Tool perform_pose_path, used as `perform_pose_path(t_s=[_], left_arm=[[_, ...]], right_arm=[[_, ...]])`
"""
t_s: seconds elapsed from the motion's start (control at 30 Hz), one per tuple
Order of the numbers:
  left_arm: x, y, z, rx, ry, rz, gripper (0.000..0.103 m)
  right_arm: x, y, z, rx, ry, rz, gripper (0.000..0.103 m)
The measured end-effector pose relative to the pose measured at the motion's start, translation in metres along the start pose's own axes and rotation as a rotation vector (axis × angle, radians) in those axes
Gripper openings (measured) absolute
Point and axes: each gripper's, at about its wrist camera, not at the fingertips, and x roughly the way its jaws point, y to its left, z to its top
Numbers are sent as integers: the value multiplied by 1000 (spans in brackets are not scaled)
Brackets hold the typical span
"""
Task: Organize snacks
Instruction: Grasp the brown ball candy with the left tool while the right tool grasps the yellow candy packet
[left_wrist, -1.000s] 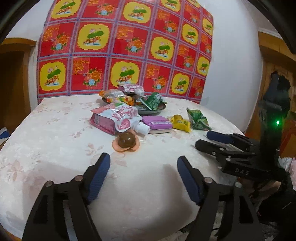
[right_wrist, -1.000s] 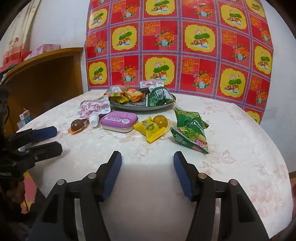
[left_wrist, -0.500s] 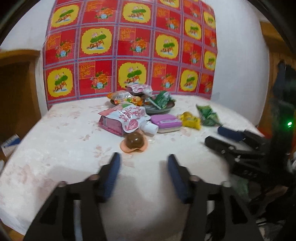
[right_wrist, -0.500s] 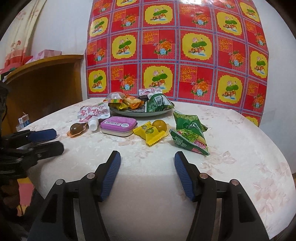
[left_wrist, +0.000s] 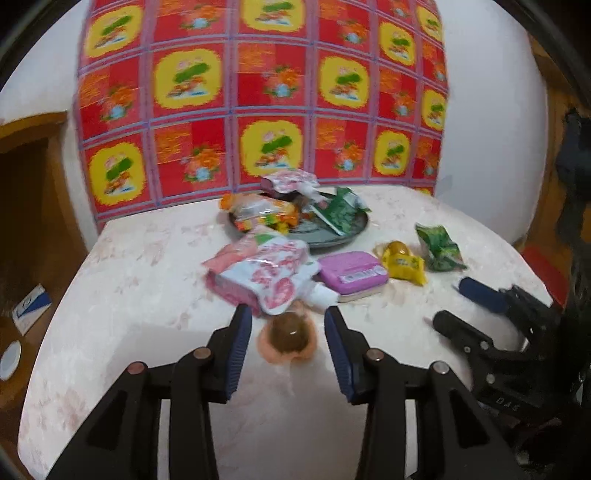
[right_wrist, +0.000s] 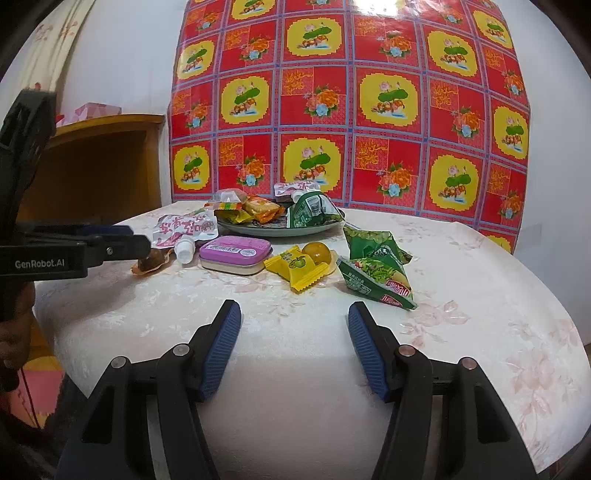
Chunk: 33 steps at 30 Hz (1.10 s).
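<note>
Counting on the desk (right_wrist: 461, 332): one dark plate (right_wrist: 258, 229) at the back holding several wrapped snacks, too heaped to number surely; two pink-and-white spout pouches, one (left_wrist: 271, 275) on the cloth and one (right_wrist: 295, 189) on the plate's far side; one purple tin (right_wrist: 234, 254); two jelly cups, a brown one (left_wrist: 290, 334) and a yellow one (right_wrist: 317, 253); one yellow sachet (right_wrist: 297, 267); two green packets off the plate, lying touching (right_wrist: 376, 267). The left gripper (left_wrist: 288, 332) has its fingers either side of the brown jelly cup; they have just been closing, a sliver of gap shows on each side, and the blur leaves it unsure whether the pads touch, so not gripping yet as far as seen. A second ago those fingers stood wide and short of the cup; now they bracket it, and the snacks loom nearer in the left wrist view. The right gripper (right_wrist: 294, 345) hovers over bare cloth at the near edge, fingers half apart and empty, unchanged.
</note>
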Motion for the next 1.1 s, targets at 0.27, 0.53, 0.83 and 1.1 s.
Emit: perform_pose_path(t_s=[0.27, 0.53, 0.83, 1.1], left_arm=[[9, -9, -7, 28, -6, 71, 23], [-10, -4, -13, -31, 2, -13, 22], [-15, -10, -23, -8, -28, -8, 23], [-10, -1, -29, -48, -48, -44, 25]], right_arm=[[0, 1, -1, 0, -2, 1, 62], [0, 1, -1, -2, -6, 1, 62], [0, 1, -2, 0, -5, -1, 62], [4, -3, 11, -8, 92, 37, 61]])
